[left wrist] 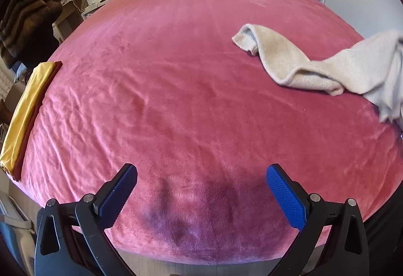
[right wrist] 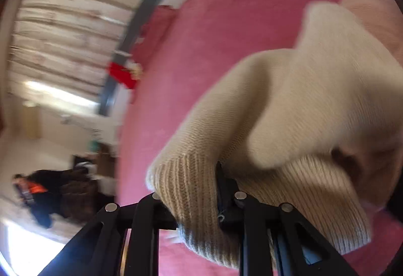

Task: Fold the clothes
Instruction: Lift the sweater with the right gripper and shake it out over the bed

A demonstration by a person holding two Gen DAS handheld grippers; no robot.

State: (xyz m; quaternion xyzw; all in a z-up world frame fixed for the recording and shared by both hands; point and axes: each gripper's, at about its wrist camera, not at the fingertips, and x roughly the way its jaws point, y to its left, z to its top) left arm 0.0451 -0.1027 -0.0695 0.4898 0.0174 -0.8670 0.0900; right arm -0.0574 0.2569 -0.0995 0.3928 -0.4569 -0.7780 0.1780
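At the bed's left edge lie folded yellow and red clothes (left wrist: 24, 115). The left gripper (left wrist: 201, 190) hovers over the pink blanket (left wrist: 176, 62), fingers spread wide, empty. At right, the right gripper (right wrist: 199, 190) clamps the cream sweater's (right wrist: 289, 105) ribbed hem.

The left wrist view looks steeply down past its jaws along the pink bed (left wrist: 191, 54) toward the headboard. The right wrist view, rolled sideways, sits close against the cream sweater (right wrist: 289, 110); both show bed and sweater.
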